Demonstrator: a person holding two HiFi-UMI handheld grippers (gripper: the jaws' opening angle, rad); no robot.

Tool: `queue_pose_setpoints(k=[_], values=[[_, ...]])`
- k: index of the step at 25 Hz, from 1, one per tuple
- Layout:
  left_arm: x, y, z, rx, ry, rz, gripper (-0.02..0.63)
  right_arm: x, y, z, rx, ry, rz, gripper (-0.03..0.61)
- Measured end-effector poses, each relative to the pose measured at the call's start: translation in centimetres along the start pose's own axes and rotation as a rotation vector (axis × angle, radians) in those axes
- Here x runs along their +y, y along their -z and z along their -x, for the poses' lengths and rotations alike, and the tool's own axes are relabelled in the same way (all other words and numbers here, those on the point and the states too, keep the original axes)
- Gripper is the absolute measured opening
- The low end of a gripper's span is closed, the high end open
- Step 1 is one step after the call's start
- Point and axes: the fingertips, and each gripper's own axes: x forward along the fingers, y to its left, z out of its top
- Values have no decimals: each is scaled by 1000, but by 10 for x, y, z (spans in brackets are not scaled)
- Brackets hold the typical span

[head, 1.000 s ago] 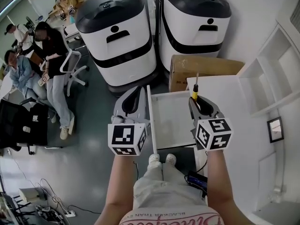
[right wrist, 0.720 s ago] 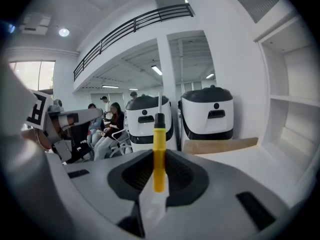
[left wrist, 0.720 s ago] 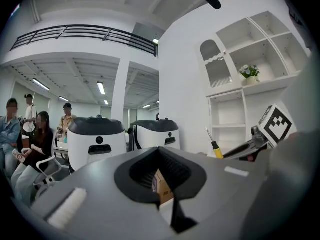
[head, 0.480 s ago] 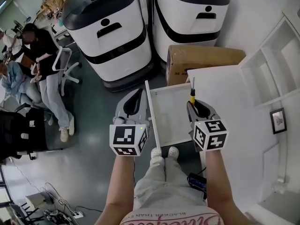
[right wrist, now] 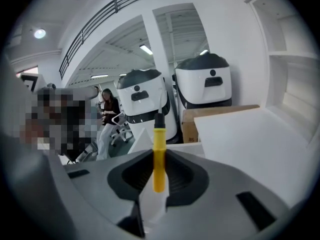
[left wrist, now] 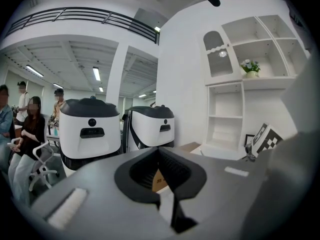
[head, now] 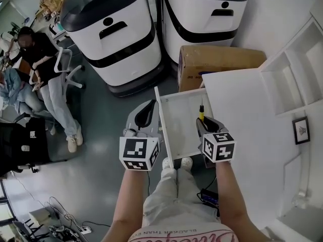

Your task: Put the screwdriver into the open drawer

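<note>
The screwdriver (head: 201,114) has a yellow handle and a thin metal shaft that points away from me. My right gripper (head: 202,123) is shut on the handle and holds it over the right side of the open white drawer (head: 177,132). In the right gripper view the screwdriver (right wrist: 158,139) stands up between the closed jaws of the right gripper (right wrist: 159,158). My left gripper (head: 147,116) hangs just left of the drawer's front panel (head: 162,122), outside the drawer. In the left gripper view the left gripper (left wrist: 160,150) is shut with nothing in it.
The drawer juts out of a white cabinet (head: 252,120) on the right, with a white shelf unit (head: 298,64) and a small framed picture (head: 301,130) beyond. A cardboard box (head: 217,62) and two large white-and-black machines (head: 118,39) (head: 204,19) stand ahead. People sit at far left (head: 35,59).
Both grippers have sunk. The right one, still holding the screwdriver, has come left from above the cabinet top's edge to above the drawer's inside. The left one stays beside the drawer front.
</note>
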Motion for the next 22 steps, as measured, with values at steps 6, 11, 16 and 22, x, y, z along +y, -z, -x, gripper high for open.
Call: queue_pose_setpoints(k=[6, 11, 16, 22], values=[[6, 7, -6, 18, 5, 2, 9, 0, 32, -28, 102, -6, -24, 77], [10, 16, -14, 35, 5, 12, 9, -2, 61, -48, 186, -7, -47, 77], [10, 23, -21, 52, 9, 18, 9, -6, 85, -64, 257, -3, -73, 77], [13, 32, -27, 71, 4, 25, 9, -11, 111, -83, 345, 3, -104, 77]])
